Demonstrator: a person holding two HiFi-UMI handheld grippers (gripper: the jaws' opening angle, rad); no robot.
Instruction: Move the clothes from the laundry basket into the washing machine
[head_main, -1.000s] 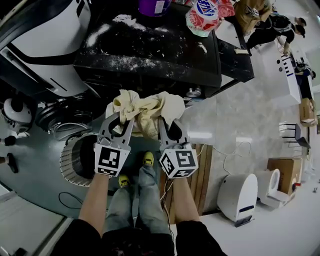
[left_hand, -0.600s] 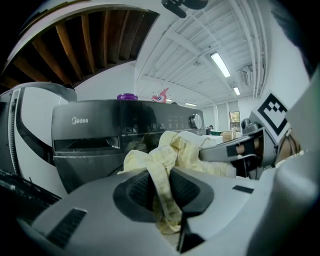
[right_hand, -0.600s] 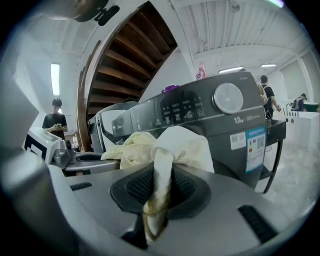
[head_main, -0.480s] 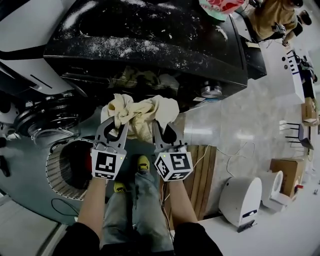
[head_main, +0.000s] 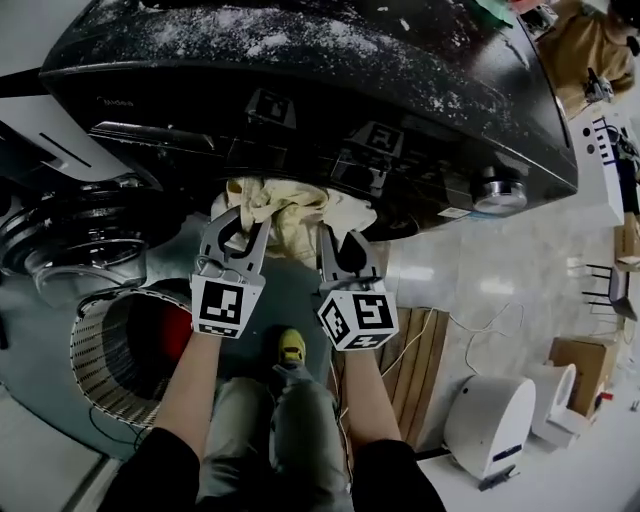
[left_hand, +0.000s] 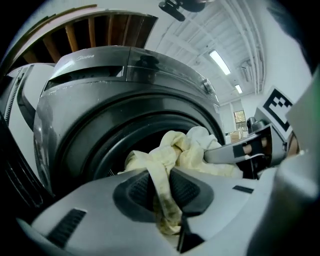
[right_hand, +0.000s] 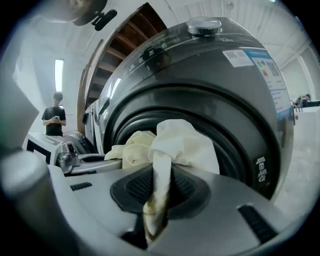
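Note:
A pale yellow cloth (head_main: 285, 210) hangs bunched between my two grippers, right at the round opening of the dark washing machine (head_main: 330, 75). My left gripper (head_main: 236, 222) is shut on one fold of the cloth (left_hand: 162, 185). My right gripper (head_main: 338, 240) is shut on another fold of the cloth (right_hand: 157, 185). In both gripper views the drum opening (left_hand: 115, 145) (right_hand: 150, 127) fills the space just ahead, with the cloth's bulk at its mouth. The slatted laundry basket (head_main: 95, 355) stands low at the left, red inside.
The machine's open door (head_main: 70, 235) sits to the left of the opening. A white appliance (head_main: 485, 415) and a wooden board (head_main: 405, 350) lie on the floor to the right. A person (right_hand: 53, 120) stands far off in the right gripper view. My feet (head_main: 290, 345) are below.
Both grippers have sunk with the cloth, from above the machine's top edge down to the level of its front opening. The grip on the cloth is unchanged.

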